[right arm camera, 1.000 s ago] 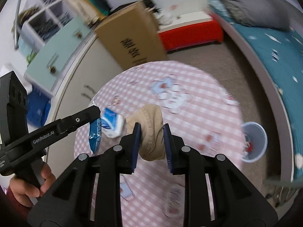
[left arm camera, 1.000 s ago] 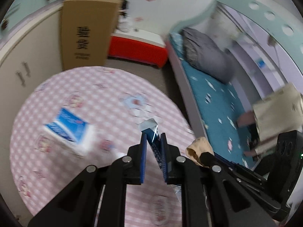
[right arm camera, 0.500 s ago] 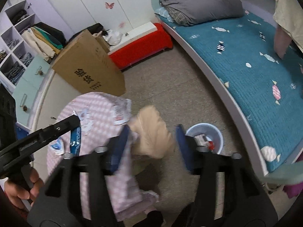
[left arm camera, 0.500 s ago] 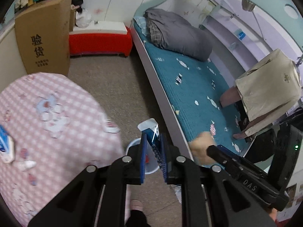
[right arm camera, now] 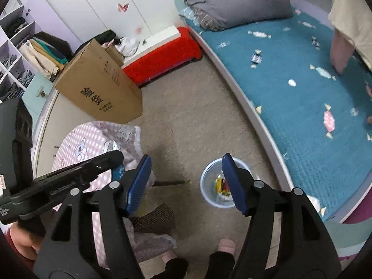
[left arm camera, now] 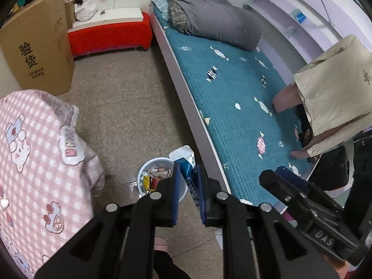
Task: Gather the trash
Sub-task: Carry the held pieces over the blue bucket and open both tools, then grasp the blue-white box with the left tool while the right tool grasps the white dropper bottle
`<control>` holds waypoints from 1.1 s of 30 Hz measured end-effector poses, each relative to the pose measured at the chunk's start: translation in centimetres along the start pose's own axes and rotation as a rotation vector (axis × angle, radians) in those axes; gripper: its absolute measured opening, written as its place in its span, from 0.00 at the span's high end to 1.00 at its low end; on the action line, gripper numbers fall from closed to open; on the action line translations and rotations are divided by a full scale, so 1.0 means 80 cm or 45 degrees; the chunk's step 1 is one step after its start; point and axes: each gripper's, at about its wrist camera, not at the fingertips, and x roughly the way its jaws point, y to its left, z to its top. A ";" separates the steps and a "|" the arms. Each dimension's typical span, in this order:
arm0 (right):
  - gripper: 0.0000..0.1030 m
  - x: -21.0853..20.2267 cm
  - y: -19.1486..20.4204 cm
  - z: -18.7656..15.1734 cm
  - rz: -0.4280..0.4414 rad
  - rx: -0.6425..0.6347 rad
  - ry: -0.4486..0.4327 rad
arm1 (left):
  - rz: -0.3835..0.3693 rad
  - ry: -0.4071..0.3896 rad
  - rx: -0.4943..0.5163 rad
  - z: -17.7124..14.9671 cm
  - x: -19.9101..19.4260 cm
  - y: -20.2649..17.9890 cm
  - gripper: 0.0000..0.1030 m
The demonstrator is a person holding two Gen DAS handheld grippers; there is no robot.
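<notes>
A small pale blue bin [left arm camera: 152,162] with wrappers in it stands on the floor between the table and the bed. My left gripper [left arm camera: 187,166] hangs just over its right rim, shut on a blue and white wrapper [left arm camera: 183,155] that sticks up between the pads. In the right wrist view the bin [right arm camera: 206,174] lies below and behind my right gripper [right arm camera: 186,158]. Its jaws are opening and nothing is between them. The left gripper [right arm camera: 117,162] shows there at the left, the right gripper [left arm camera: 276,174] in the left wrist view at the right.
A table under a pink checked cloth [left arm camera: 34,151] stands left of the bin. A bed with a teal cover [left arm camera: 232,93] and grey quilt [left arm camera: 209,16] runs along the right. A cardboard box [left arm camera: 39,53] and red bench [left arm camera: 109,34] stand at the back. The person's slippers [right arm camera: 226,246] are below.
Both grippers swung from above the table to above the bin on the floor. The right gripper opened and the tan crumpled thing left its jaws; it is out of sight now.
</notes>
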 end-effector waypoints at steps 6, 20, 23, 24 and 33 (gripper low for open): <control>0.32 -0.026 -0.022 0.015 -0.012 0.023 -0.076 | 0.006 0.006 0.022 0.016 0.009 -0.033 0.85; 0.30 -0.020 -0.002 0.009 0.044 0.001 -0.040 | 0.029 -0.006 -0.149 0.005 -0.019 -0.004 0.34; 0.30 -0.010 0.029 0.003 0.083 -0.042 -0.018 | 0.064 -0.033 -0.191 -0.006 -0.042 0.025 0.33; 0.30 -0.007 0.041 0.000 0.097 -0.057 -0.010 | 0.068 -0.039 -0.202 -0.009 -0.048 0.032 0.33; 0.30 0.039 0.196 -0.044 0.202 -0.216 0.079 | 0.175 -0.149 -0.415 -0.052 -0.135 0.190 0.30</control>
